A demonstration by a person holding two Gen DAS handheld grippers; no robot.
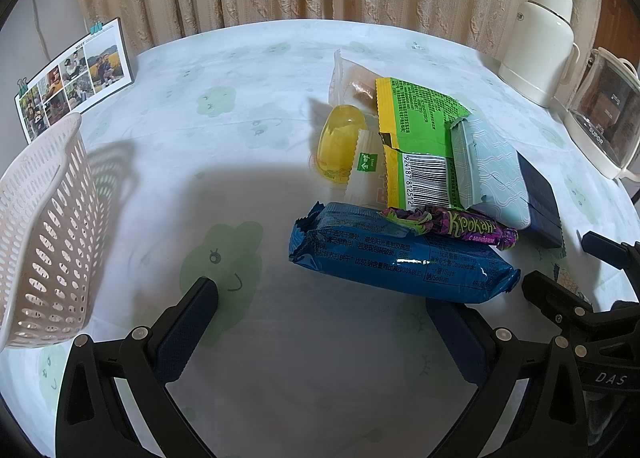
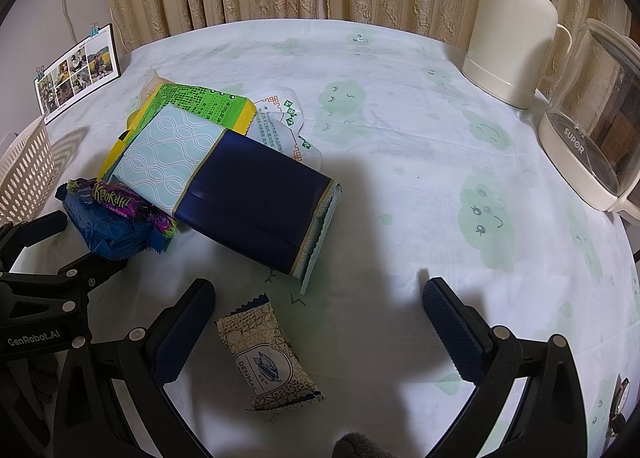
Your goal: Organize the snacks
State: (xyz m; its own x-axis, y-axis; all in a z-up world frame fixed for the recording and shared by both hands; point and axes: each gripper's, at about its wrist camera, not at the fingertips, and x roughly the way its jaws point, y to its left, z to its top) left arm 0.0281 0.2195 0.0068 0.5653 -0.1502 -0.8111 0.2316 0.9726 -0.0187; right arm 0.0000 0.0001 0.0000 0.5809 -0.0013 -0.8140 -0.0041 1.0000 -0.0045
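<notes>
A heap of snacks lies on the round table. In the left wrist view a blue biscuit pack (image 1: 404,258) is nearest, a purple candy bar (image 1: 452,224) lies on it, and behind are a green and yellow packet (image 1: 416,138), a yellow jelly cup (image 1: 340,146) and a pale blue and navy packet (image 1: 500,178). My left gripper (image 1: 320,306) is open just in front of the blue pack, holding nothing. In the right wrist view the navy packet (image 2: 256,194) lies ahead, and a small patterned sachet (image 2: 268,362) rests between the fingers of my open right gripper (image 2: 320,298).
A white perforated basket (image 1: 44,234) stands at the left table edge. A photo card (image 1: 76,78) leans at the back left. A cream thermos (image 2: 516,30) and a glass kettle (image 2: 596,130) stand at the back right. Curtains hang behind the table.
</notes>
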